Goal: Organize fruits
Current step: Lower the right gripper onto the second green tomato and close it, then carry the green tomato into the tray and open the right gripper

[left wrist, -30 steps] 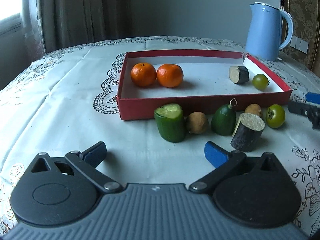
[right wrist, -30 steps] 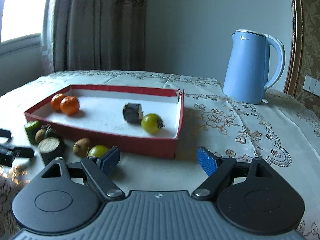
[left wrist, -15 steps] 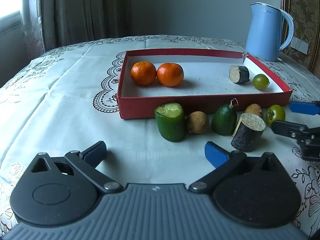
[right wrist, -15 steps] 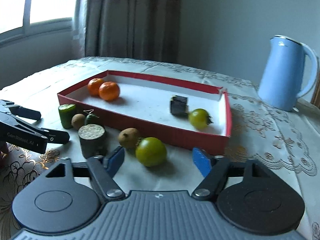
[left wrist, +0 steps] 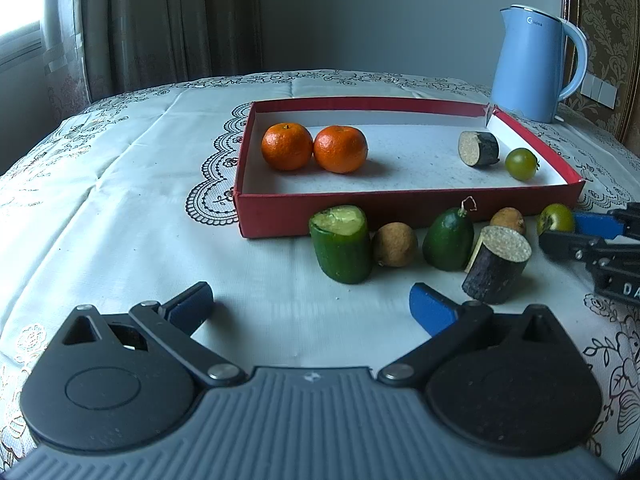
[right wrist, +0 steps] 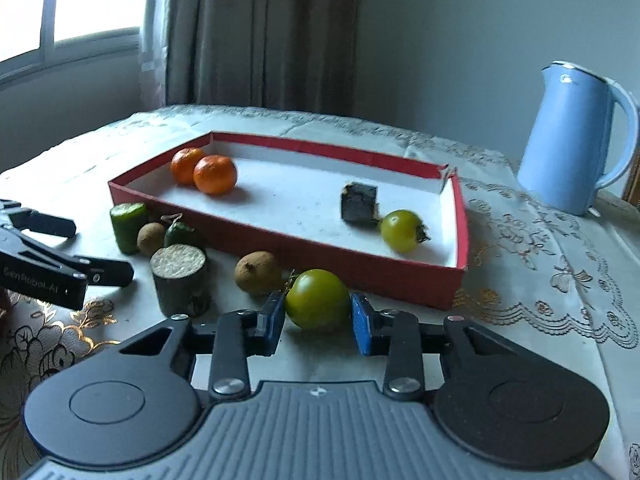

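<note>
A red tray (left wrist: 400,210) (right wrist: 320,258) holds two oranges (left wrist: 314,147) (right wrist: 208,171), a dark cut piece (left wrist: 478,148) (right wrist: 359,203) and a green tomato (left wrist: 521,164) (right wrist: 402,230). In front of it lie a cut cucumber (left wrist: 342,244), two brown fruits (left wrist: 394,244) (right wrist: 256,272), a green fruit (left wrist: 448,239), a dark cut cylinder (left wrist: 496,264) (right wrist: 180,278) and a second green tomato (left wrist: 555,218) (right wrist: 318,299). My right gripper (right wrist: 318,320) has its blue pads closed against this tomato's sides. My left gripper (left wrist: 312,308) is open and empty, short of the cucumber.
A blue kettle (left wrist: 538,64) (right wrist: 572,140) stands behind the tray's right end. The table wears a white lace-patterned cloth (left wrist: 120,200). Curtains and a window are behind. The left gripper's fingers (right wrist: 60,268) show at the left of the right wrist view.
My right gripper has moved in toward the loose green tomato and narrowed its jaws from wide open onto its sides. My left gripper has barely moved.
</note>
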Demonstrator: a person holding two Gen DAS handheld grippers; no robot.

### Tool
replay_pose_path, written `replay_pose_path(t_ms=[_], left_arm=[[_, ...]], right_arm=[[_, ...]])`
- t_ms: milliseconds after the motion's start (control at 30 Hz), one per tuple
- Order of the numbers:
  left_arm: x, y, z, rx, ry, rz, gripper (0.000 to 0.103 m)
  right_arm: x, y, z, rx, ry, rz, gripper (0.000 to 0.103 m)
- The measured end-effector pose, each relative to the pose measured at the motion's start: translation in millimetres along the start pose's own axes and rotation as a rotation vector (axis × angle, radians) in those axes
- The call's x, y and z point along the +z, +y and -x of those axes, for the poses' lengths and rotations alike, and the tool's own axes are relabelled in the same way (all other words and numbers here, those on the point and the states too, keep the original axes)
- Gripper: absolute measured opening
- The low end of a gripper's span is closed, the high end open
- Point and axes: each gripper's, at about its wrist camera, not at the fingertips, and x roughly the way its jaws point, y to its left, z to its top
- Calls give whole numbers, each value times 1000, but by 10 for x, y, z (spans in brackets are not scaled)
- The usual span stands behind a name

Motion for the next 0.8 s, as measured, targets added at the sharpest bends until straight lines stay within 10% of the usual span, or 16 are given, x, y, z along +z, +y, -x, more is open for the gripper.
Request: replay_pose_path(t_ms=[800], left_arm=[[-1,0,0,0,0,0,103]], right_arm=[[444,-244,-37,-103,-92,-30,35]])
